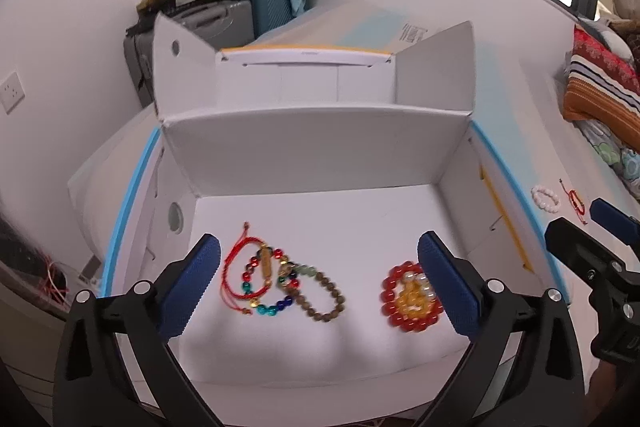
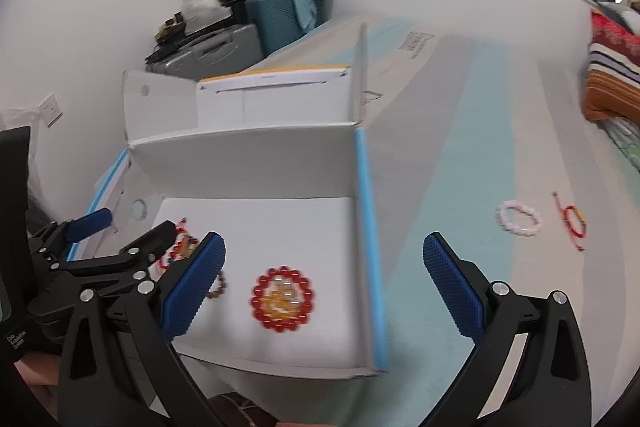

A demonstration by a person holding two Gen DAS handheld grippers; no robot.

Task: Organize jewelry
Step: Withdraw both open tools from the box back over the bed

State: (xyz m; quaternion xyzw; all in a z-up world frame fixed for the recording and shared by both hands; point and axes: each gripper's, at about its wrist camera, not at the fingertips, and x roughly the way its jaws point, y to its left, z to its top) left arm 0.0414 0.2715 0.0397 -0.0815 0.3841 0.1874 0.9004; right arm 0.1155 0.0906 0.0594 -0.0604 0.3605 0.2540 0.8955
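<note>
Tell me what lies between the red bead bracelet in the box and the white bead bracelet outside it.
The box's blue-edged side wall, then bare tabletop, separates the red bead bracelet from the white bead bracelet; the right wrist view shows it.

Box [image 1: 400, 155]: sits on a long flat surface [image 2: 460, 155], open at the top.
Inside the box, left: a heap of bracelets [image 1: 280, 279], lying on each other on the floor of the box.
Inside the box, right: a bead ring [image 1: 412, 297] with a smaller bracelet lying inside it, apart from the heap.
Behind the box: a second open box [image 1: 304, 83], touching its back wall.
Right of the box, outside: a bead bracelet [image 2: 519, 218] on the flat surface, and a string bracelet [image 2: 572, 223] just beside it, further right.
Far back: suitcases [image 1: 240, 7] by the wall, with things piled on top.
</note>
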